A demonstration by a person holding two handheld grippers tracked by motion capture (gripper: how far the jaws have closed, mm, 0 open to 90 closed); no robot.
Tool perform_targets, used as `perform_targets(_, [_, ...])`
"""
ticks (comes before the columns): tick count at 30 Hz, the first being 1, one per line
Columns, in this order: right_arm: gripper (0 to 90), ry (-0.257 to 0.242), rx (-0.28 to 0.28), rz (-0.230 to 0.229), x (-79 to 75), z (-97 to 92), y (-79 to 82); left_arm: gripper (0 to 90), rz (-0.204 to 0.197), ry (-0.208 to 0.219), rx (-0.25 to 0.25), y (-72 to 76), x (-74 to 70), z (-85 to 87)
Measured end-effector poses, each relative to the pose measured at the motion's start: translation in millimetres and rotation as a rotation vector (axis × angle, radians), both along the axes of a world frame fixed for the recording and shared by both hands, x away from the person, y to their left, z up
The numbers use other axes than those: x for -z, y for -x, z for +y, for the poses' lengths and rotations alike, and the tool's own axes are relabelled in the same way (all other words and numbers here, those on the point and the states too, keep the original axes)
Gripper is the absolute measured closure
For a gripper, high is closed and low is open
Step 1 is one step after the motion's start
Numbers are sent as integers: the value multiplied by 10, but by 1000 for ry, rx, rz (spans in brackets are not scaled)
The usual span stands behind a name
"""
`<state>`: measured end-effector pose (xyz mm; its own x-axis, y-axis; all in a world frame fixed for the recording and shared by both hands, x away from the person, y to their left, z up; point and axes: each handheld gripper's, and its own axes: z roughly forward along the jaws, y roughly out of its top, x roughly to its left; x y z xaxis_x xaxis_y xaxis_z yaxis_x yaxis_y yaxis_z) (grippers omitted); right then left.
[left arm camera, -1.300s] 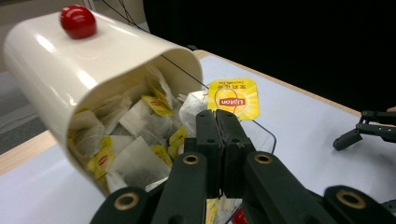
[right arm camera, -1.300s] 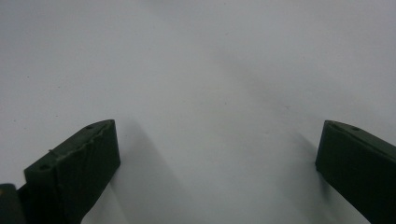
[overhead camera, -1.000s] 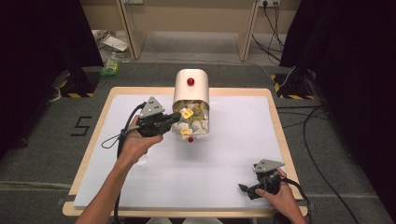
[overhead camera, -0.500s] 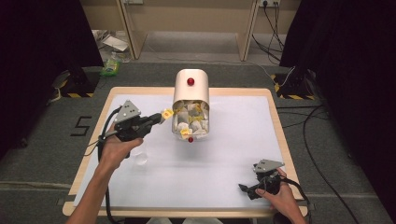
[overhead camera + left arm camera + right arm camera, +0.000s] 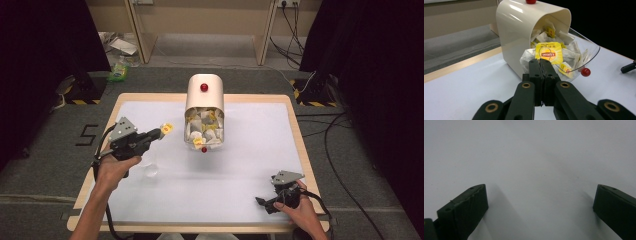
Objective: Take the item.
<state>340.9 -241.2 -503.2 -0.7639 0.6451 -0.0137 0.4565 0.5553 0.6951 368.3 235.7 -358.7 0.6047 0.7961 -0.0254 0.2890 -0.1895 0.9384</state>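
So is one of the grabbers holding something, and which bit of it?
Yes. The left gripper is shut on a yellow tea bag tag, pinching its lower edge. The right gripper is open and holds nothing.

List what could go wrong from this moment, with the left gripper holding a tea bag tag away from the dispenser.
1. The left gripper pinches only the yellow tag, so the tag could tear off or slip from the jaws.
2. Other tea bags sit loose at the dispenser's open clear door; a snagged string might drag them out.
3. A clear cup stands near the left hand and could get knocked.
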Motion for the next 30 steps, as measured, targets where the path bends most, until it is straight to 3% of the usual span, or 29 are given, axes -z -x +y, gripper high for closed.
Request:
perform_targets(13, [3, 0, 0, 0, 0, 0, 0, 878, 40, 27, -66, 180, 318, 340])
perform_targets(30, [3, 0, 0, 0, 0, 0, 0, 876, 88, 33, -96, 296, 634, 430])
